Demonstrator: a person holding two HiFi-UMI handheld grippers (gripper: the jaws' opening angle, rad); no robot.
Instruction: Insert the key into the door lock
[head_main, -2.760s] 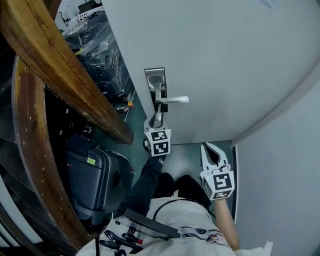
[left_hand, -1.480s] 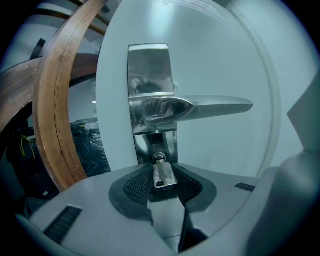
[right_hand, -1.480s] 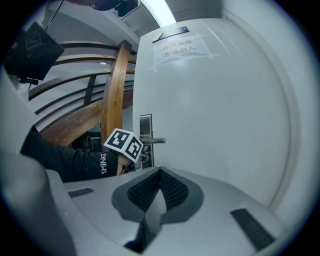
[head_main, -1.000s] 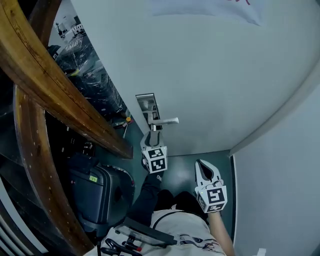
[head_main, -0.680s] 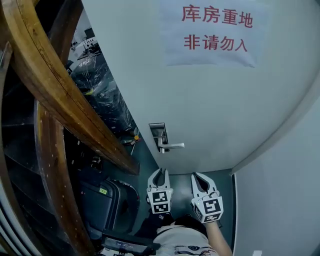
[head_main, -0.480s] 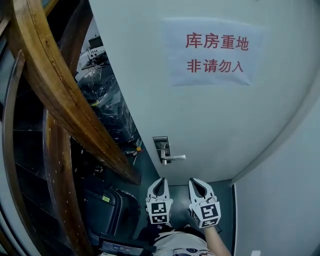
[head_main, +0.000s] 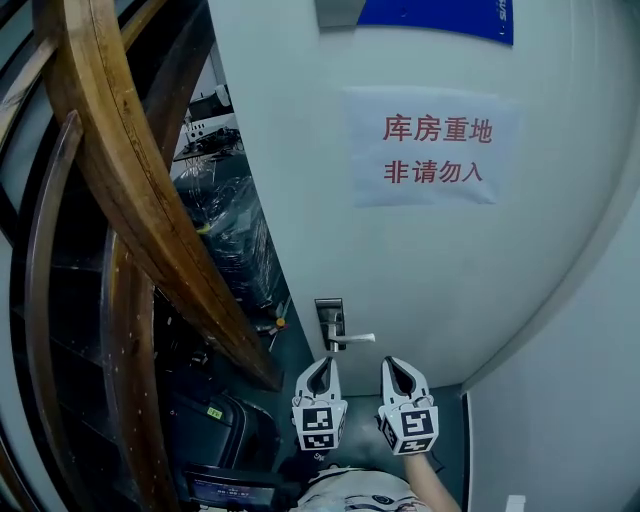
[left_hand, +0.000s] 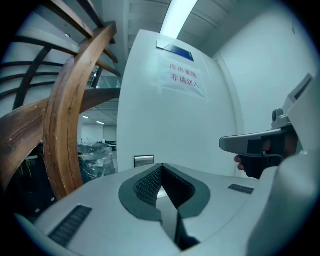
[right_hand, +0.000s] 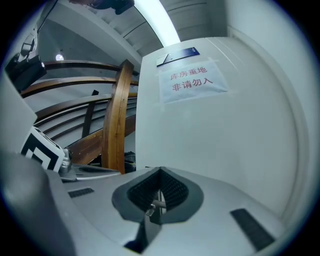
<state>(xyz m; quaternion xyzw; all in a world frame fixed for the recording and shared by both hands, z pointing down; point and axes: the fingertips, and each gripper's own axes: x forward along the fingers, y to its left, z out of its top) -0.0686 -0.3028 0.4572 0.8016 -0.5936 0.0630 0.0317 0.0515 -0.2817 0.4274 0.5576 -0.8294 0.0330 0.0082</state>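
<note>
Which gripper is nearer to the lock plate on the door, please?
Left. The left gripper sits just below the lock plate; the right gripper is below and farther right.

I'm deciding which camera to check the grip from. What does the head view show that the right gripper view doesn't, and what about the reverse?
Only the head view shows the lock plate with its lever handle, and a dark suitcase on the floor. Only the right gripper view shows the right gripper up close, shut on a small metal piece. Both show the white door, its paper sign with red characters, the blue plate above it and the curved wooden railing.
</note>
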